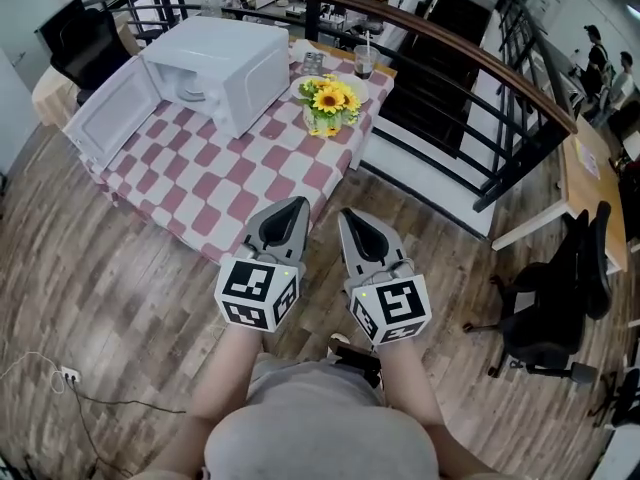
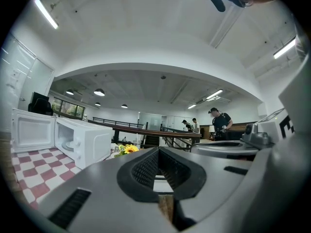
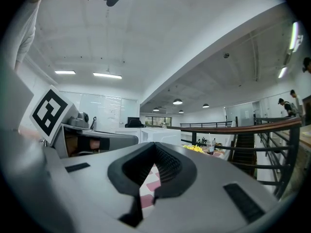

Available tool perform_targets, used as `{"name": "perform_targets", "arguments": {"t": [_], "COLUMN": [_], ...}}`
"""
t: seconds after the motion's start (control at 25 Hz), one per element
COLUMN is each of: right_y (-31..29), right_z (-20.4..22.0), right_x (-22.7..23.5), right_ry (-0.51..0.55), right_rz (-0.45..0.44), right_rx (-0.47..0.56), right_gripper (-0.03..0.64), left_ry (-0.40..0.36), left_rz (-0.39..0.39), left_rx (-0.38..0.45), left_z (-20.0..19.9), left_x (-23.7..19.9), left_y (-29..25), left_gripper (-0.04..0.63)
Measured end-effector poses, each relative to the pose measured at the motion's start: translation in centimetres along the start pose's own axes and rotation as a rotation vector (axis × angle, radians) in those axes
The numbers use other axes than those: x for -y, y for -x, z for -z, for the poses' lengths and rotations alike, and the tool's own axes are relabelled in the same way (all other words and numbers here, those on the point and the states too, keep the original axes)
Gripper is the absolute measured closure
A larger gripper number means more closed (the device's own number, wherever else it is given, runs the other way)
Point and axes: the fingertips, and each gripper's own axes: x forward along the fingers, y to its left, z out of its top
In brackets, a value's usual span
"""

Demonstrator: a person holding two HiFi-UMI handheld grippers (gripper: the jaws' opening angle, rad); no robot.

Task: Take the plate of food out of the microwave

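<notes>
— Which step is in hand?
— Approach not begun. We find the left gripper [image 1: 296, 203] and right gripper [image 1: 348, 214] pressed shut, empty, well short of the table [image 1: 250, 183].
— The plate [image 1: 195, 90]?
— Inside the microwave [image 1: 240, 63], door [image 1: 110, 113] open. Next, we judge: advance, spread jaws, take its rim.

Sunflower bouquet [image 1: 328, 103] on checkered tablecloth [image 1: 240, 178]; iced drink [image 1: 364, 61] behind; black chair [image 1: 555, 298] right.

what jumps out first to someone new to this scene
The white microwave on the red-and-white checked table stands with its door swung wide, a plate visible inside. Right of it, a bunch of sunflowers is the brightest spot. Nearer the camera, the left gripper and right gripper hang side by side at the table's near edge, both shut and empty.
</notes>
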Motion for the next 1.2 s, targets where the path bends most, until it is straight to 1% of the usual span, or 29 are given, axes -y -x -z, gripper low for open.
{"name": "perform_targets", "arguments": {"t": [0.24, 0.44, 0.68, 1.2], "right_y": [-1.9, -4.8, -7.9, -12.3], "right_z": [-0.2, -0.2, -0.3, 0.3], "right_x": [-3.2, -6.0, -8.6, -14.2], "right_ry": [0.006, 0.011, 0.021, 0.021], "right_rz": [0.002, 0.001, 0.008, 0.036], "right_rx": [-0.007, -0.023, -0.044, -0.049], "right_gripper": [0.592, 0.592, 0.592, 0.592], "left_ry": [0.004, 0.038, 0.063, 0.071], "left_rz": [-0.006, -0.021, -0.019, -0.006], "left_rx": [0.014, 0.018, 0.023, 0.031], "left_z": [-0.9, -0.8, -1.0, -1.2], "left_x": [-3.4, -7.3, -11.3, -18.3], "left_y": [2.2, 3.8, 4.7, 7.9], "left_gripper": [0.592, 0.592, 0.592, 0.592]}}
